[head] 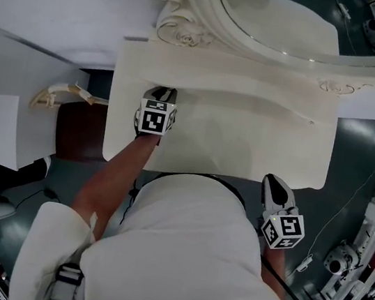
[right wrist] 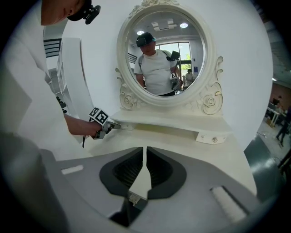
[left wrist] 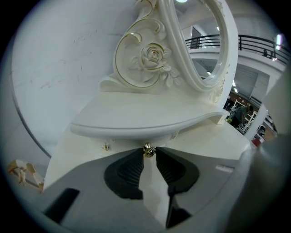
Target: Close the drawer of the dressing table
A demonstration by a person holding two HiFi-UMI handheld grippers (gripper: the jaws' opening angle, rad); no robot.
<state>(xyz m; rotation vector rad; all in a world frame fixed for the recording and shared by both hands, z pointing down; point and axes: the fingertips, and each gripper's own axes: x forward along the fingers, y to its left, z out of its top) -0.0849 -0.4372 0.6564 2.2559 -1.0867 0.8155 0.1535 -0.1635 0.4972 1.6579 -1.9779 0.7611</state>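
Left gripper [left wrist: 149, 152] pinches the small round gold drawer knob [left wrist: 148, 149] between its jaw tips; right gripper [right wrist: 145, 149] closed, empty; next, likely a straight push inward.

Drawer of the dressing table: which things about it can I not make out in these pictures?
- Right gripper view: the drawer is too small, and partly behind the left gripper, to tell how far out it stands.
- Head view: the shelf and the left gripper hide its front.
- Left gripper view: only its knob shows between the jaws; the shelf's edge and the gripper's body cover the rest.
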